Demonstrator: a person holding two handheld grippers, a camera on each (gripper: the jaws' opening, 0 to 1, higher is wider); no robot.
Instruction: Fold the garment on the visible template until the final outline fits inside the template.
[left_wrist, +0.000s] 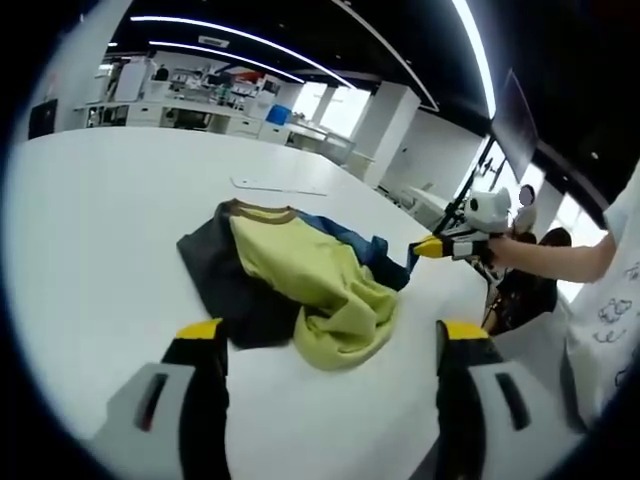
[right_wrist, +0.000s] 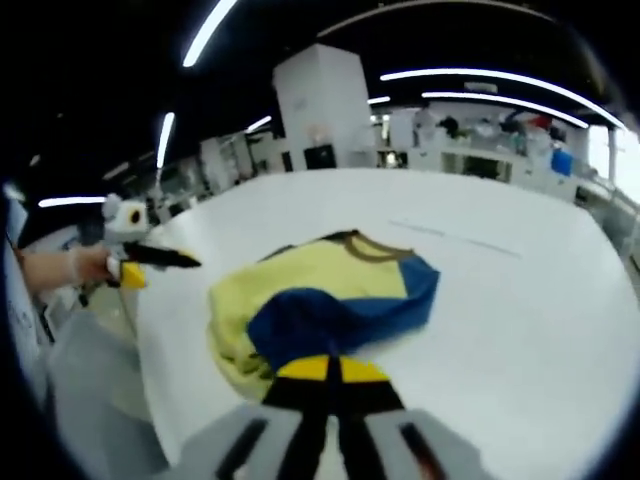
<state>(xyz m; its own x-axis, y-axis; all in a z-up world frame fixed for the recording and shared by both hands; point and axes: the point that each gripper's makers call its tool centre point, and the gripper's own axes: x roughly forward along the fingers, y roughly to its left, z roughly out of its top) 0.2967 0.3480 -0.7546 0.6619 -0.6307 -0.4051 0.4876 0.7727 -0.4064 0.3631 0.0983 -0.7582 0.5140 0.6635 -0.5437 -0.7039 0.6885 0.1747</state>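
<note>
Crumpling in a heap mid-table, the yellow, blue and dark grey cotton garment needs spreading first. Your left gripper hangs spread and empty just short of it; your right gripper is clenched at its blue edge, whether pinching cloth you cannot tell. Pull corners apart over the white table.

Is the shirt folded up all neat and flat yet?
No, in the left gripper view the yellow, blue and dark garment lies crumpled in a heap on the white table.
</note>
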